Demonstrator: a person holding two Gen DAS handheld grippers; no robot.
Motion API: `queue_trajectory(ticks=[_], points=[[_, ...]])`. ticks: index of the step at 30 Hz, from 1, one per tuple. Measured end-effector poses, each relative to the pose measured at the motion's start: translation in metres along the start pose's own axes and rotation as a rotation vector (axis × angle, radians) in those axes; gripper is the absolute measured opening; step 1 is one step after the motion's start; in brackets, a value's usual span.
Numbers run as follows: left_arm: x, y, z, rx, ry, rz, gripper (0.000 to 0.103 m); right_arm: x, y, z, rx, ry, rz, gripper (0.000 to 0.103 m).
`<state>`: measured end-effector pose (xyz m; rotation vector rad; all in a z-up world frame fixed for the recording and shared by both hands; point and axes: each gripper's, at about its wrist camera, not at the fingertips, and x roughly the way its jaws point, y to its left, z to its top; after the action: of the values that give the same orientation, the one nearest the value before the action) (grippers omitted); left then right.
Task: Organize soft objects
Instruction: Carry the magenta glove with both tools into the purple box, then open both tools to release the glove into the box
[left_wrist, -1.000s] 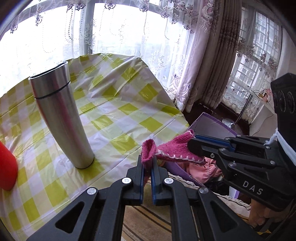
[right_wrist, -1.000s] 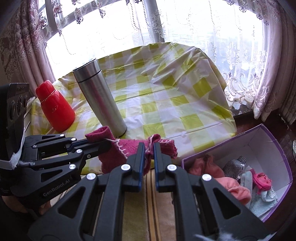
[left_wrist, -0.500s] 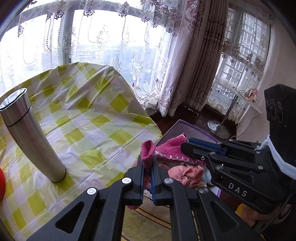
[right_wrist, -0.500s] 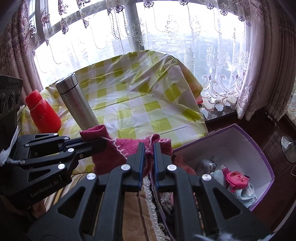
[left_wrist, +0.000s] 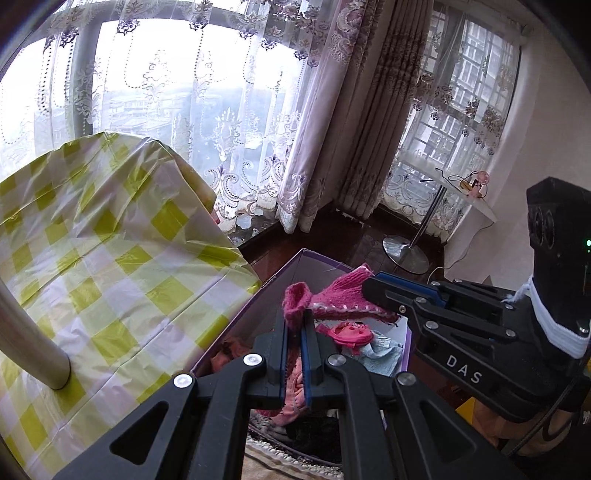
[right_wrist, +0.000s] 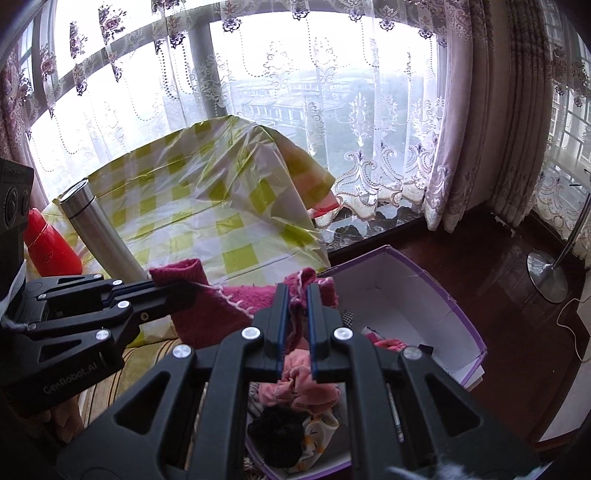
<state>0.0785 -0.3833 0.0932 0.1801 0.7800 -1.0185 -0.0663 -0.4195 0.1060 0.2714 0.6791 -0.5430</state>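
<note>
A magenta knitted sock (left_wrist: 340, 295) (right_wrist: 207, 314) with pale stitching hangs stretched between both grippers. My left gripper (left_wrist: 294, 317) is shut on its cuff end. My right gripper (right_wrist: 294, 295) is shut on its other end; it also shows in the left wrist view (left_wrist: 373, 286). The sock hangs above the near corner of a purple box with a white inside (right_wrist: 417, 291) (left_wrist: 295, 266) on the floor. The box holds several soft items: pink cloth (right_wrist: 299, 387), a black piece (right_wrist: 277, 428), a light blue cloth (left_wrist: 380, 350).
A table with a yellow-checked cloth (left_wrist: 110, 258) (right_wrist: 207, 206) stands left of the box. A steel flask (right_wrist: 99, 232) and a red bottle (right_wrist: 48, 243) stand on it. A lamp stand (right_wrist: 546, 273) and dark wooden floor lie to the right. Curtained windows are behind.
Both grippers have carried the sock right, off the table and over the box. The flask has slid to the left edge of the left wrist view.
</note>
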Motion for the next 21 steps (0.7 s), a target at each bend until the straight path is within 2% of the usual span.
queue_trajectory(ticks=[12,14,15,16,17,18,19,21], points=[[0.042,-0.021,0.028,0.003,0.022,0.008,0.008,0.011,-0.049,0.018,0.036,-0.019,-0.115,0.013],[0.052,-0.017,0.028,-0.018,0.050,0.028,0.012,0.024,-0.056,0.019,0.030,0.019,-0.136,0.019],[0.055,-0.014,0.025,-0.031,0.064,0.034,0.018,0.029,-0.060,0.018,0.035,0.033,-0.141,0.029],[0.057,-0.011,0.021,-0.043,0.076,0.031,0.026,0.033,-0.064,0.016,0.043,0.050,-0.150,0.050],[0.059,-0.010,0.018,-0.056,0.088,0.024,0.030,0.035,-0.068,0.012,0.051,0.063,-0.162,0.061],[0.058,-0.007,0.012,-0.074,0.099,0.018,0.040,0.035,-0.070,0.009,0.056,0.067,-0.172,0.074],[0.055,-0.004,0.006,-0.094,0.105,0.009,0.051,0.034,-0.072,0.006,0.059,0.065,-0.180,0.075],[0.047,0.000,-0.013,-0.157,0.127,-0.023,0.062,0.030,-0.074,-0.002,0.065,0.077,-0.191,0.077]])
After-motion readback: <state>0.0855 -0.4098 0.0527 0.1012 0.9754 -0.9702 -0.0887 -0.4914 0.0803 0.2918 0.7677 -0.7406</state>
